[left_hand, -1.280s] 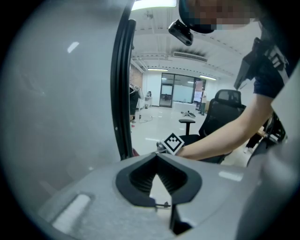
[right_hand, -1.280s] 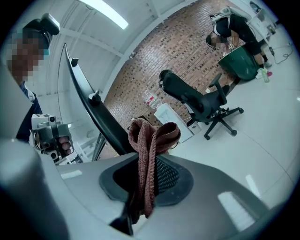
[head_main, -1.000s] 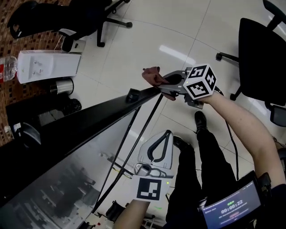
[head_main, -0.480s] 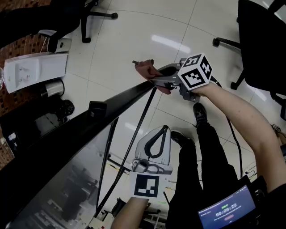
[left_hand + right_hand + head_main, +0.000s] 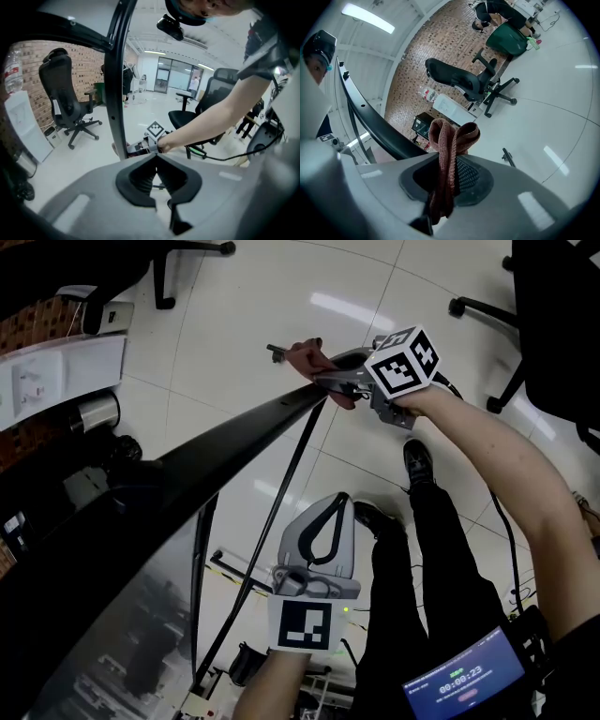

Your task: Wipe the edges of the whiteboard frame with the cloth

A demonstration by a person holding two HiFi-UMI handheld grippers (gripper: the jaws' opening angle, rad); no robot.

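Glowing "00:00:23" screen (image 5: 464, 676); clamped cloth (image 5: 309, 359)

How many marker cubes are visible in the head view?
2. One cube is at upper right, on the right claw that holds the cloth; the other cube is at lower centre, on the left claw. None seems hidden.

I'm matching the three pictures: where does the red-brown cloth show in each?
Head view: cloth upper centre, at the far end of the black whiteboard frame.
Left gripper view: small, left of centre, beside the frame.
Right gripper view: large, dead centre.
Shared landmark: the frame.
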